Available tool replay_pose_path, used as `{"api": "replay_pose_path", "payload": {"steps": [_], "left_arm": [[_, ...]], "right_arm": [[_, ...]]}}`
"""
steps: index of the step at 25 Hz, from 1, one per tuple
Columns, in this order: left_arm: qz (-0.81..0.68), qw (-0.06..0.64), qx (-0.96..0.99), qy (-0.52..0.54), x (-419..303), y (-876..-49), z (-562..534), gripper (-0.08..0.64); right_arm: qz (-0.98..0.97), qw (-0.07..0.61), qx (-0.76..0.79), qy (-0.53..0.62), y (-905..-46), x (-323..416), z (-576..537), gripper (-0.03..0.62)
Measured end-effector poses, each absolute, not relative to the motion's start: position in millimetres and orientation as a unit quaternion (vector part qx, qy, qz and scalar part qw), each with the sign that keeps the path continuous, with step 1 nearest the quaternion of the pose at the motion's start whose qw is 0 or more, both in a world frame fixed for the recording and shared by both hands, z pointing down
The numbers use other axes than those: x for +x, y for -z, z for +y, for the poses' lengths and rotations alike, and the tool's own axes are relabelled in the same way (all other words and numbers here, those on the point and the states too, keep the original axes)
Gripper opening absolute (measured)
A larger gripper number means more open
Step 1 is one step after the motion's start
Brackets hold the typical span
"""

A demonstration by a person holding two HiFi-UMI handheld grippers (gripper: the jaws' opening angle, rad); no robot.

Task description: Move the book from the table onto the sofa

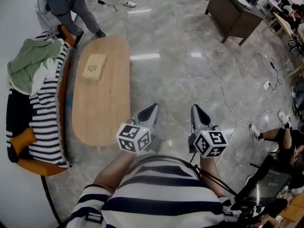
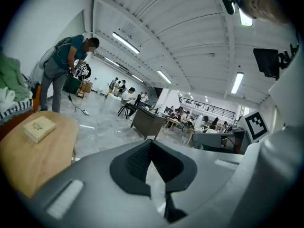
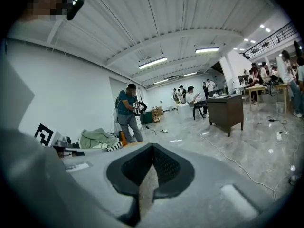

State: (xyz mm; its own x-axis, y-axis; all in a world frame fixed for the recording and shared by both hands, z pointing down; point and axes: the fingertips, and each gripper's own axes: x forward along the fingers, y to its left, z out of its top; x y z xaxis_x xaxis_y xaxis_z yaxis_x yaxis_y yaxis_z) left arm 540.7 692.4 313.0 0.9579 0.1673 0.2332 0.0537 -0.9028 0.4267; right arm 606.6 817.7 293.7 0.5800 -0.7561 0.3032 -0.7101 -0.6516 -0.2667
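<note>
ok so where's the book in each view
head view: upper left, book at the far end of the wooden table, beside the sofa.
left gripper view: book at far left, below the middle.
right gripper view: not in it.
shared landmark: dark desk.

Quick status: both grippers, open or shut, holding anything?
Left gripper: shut, nothing between its jaws.
Right gripper: shut, nothing between its jaws.

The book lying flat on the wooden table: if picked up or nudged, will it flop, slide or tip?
The book looks thick and blocky, so it probably stays stiff rather than sagging. Lying flat on the table, it should slide when pushed, not roll or tip. Its tan cover seems matte, so likely not slippery.
</note>
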Motion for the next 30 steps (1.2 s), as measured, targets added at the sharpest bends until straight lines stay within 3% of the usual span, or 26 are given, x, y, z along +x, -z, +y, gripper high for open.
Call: {"api": "replay_pose_path", "payload": {"steps": [21, 30], "left_arm": [[-0.038, 0.227, 0.963, -0.14, 601, -329, 660, -0.003], [-0.045, 0.244, 0.96, -0.126, 654, -330, 608, -0.003]], "right_arm": [[0.481, 0.056, -0.846, 0.225, -315, 683, 786, -0.005], [0.495, 0.023, -0.84, 0.22, -308, 739, 731, -0.005]]}}
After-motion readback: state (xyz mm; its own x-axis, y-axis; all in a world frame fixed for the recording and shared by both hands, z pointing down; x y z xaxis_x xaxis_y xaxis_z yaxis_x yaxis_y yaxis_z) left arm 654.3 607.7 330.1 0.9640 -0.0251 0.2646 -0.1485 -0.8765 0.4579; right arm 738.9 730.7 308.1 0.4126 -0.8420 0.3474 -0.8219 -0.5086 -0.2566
